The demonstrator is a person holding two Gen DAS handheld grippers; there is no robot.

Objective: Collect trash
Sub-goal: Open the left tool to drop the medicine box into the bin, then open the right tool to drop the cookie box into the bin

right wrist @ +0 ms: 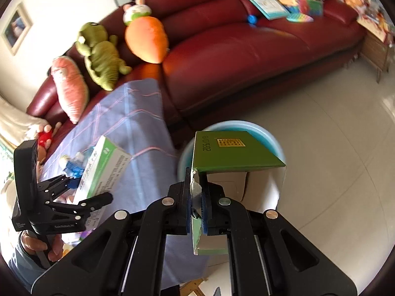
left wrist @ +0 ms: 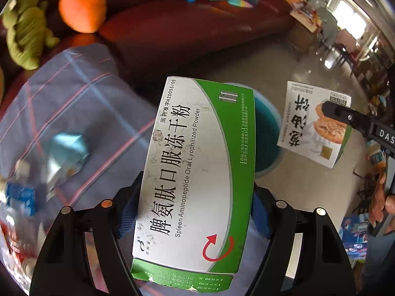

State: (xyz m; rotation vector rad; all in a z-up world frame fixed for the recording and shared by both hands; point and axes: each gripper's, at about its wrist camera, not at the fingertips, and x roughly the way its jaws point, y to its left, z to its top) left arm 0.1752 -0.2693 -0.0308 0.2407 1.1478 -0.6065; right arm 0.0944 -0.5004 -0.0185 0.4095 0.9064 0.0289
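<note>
left tongs: clenched on a green-and-white medicine box, held by its long sides between the blue pads. right tongs: pinched tight on the torn flap of an opened food carton. blue bin: seen on the floor just beyond both cartons. checked cloth: noted left of the left tongs.

We count two cartons: one medicine box and one food box. We see one blue bin, one red sofa and one plaid cloth. Soft toys number four: one orange carrot, one green crocodile, one pink plush, one small bunny.
</note>
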